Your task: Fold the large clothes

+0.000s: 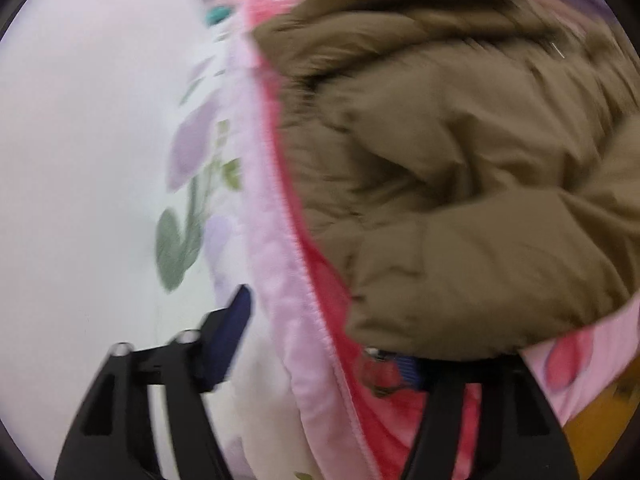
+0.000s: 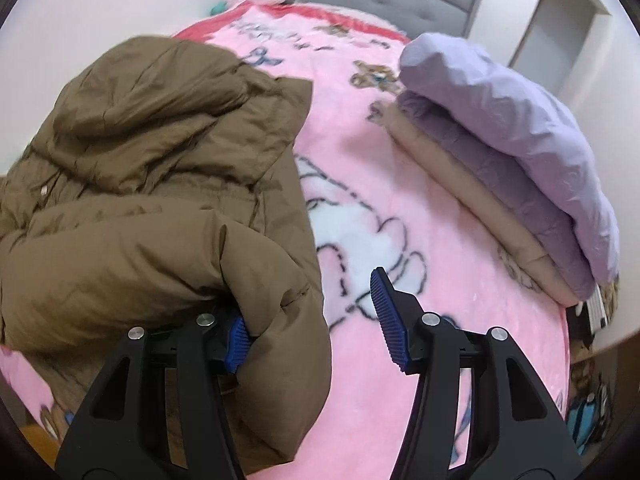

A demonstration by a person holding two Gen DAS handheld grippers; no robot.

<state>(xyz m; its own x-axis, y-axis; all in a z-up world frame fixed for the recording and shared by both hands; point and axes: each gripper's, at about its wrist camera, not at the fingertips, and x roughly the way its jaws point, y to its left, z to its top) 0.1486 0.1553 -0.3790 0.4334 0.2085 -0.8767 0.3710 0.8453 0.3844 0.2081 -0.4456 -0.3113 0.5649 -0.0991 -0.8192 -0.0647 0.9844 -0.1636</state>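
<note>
puffy olive jacket (image 2: 160, 184) on fleecy pink blanket (image 2: 400, 360); right gripper (image 2: 316, 320) jaws apart, jacket against 1 pad; left gripper (image 1: 320, 344) grip unclear, blurred.

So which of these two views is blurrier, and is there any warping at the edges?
Left wrist view: heavy motion smear over the brown jacket and pink blanket; edges are soft throughout. Right wrist view: mostly sharp, the jacket's creases and the folded bedding read clearly. Both show fisheye bending, with a dark round rim at the corners.
</note>
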